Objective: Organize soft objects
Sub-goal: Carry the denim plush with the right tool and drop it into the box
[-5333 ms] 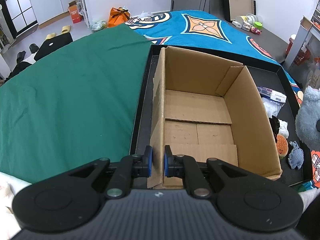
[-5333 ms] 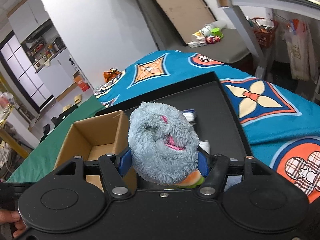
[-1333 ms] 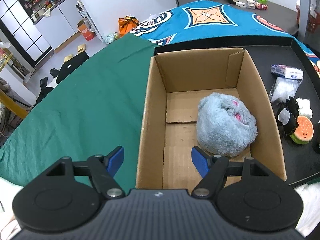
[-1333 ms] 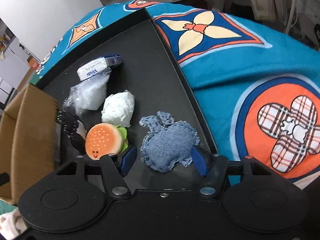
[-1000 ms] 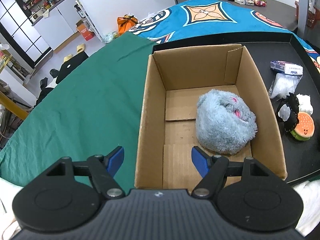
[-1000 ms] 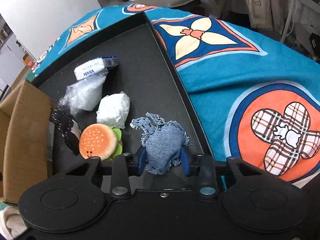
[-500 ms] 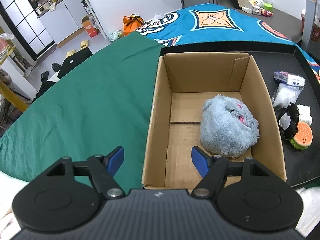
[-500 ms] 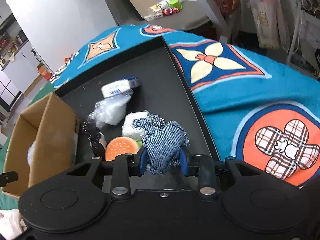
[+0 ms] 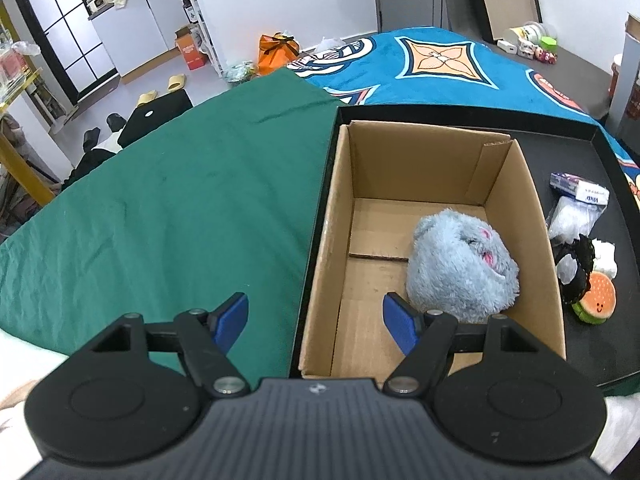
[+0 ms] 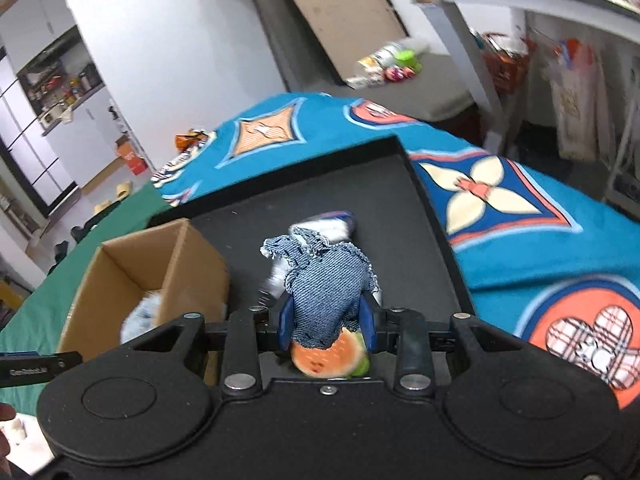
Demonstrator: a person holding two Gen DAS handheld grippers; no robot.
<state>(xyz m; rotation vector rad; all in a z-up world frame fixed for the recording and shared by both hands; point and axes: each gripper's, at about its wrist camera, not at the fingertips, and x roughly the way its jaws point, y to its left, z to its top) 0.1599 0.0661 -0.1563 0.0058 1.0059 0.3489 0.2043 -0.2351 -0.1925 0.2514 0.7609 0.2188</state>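
Right wrist: denim toy [image 10: 326, 288] in right tool [image 10: 326, 322], above tray [image 10: 436, 216].

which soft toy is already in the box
The fluffy grey-blue plush, alone inside the cardboard box; the burger plush lies outside on the black tray.

You have one cardboard box [image 9: 420, 216] ahead of your left tool [image 9: 315, 322], holding one grey plush [image 9: 462, 264]. Your right tool [image 10: 327, 320] grips one denim toy [image 10: 326, 280]. Below it lies one burger plush [image 10: 326, 358], and ahead one tissue packet [image 10: 332, 226].
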